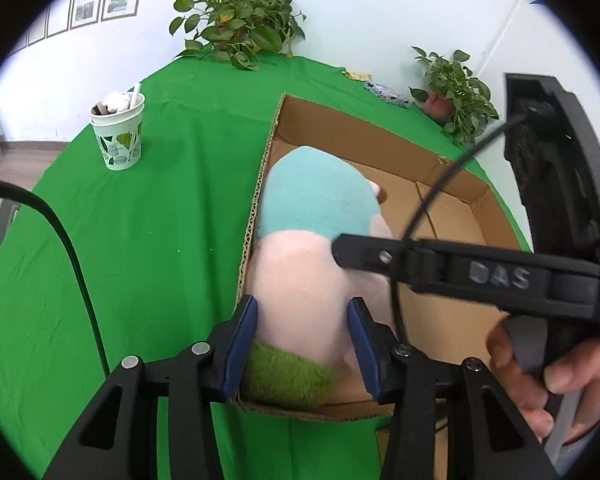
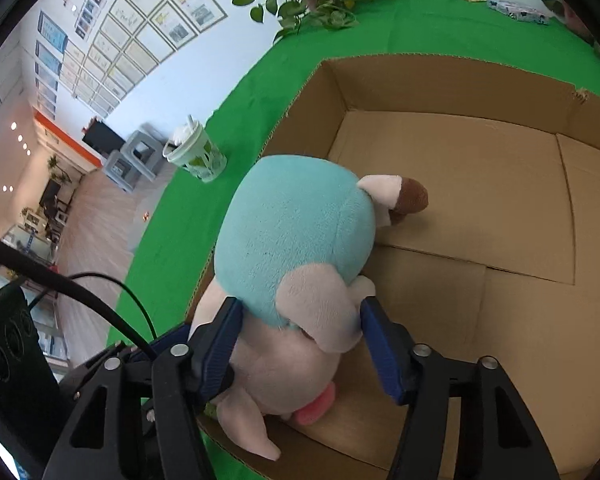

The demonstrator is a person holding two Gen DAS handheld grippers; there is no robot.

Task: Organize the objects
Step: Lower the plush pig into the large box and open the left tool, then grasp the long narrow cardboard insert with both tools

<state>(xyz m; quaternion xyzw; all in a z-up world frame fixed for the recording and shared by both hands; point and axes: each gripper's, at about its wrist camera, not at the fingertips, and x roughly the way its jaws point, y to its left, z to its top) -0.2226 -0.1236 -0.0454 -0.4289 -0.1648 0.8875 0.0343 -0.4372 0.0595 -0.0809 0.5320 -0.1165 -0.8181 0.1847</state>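
Covering the whole desk, a smooth bright-green cloth runs under everything in view. On it sits an open cardboard box, rectangular, with raw corrugated edges along its rim and flat brown flaps forming its floor. Inside the box, against its left wall, lies a plush toy: a rounded, fuzzy body with a teal cap-shaped top, pale pink lower part, a shaggy green patch at the near end and, in the right wrist view, floppy pink ears and a small brown tip.

Both claws straddle this toy. The left claw, black-framed with ribbed blue pads, has one pad on each side of the pink body; the pads lie against the fur, but whether they squeeze it cannot be told. The right claw, of the same build, brackets the toy where the teal and pink parts meet, its pads close against ear and body, and a firm pinch likewise cannot be told. In the left wrist view the right claw's black handle crosses above the box, gripped by a person's hand, with a thin black cable looping from it.

Two leafy potted plants stand at the desk's far edge. A paper cup, tapered, white with a green leaf print and a straw, stands well left of the box.
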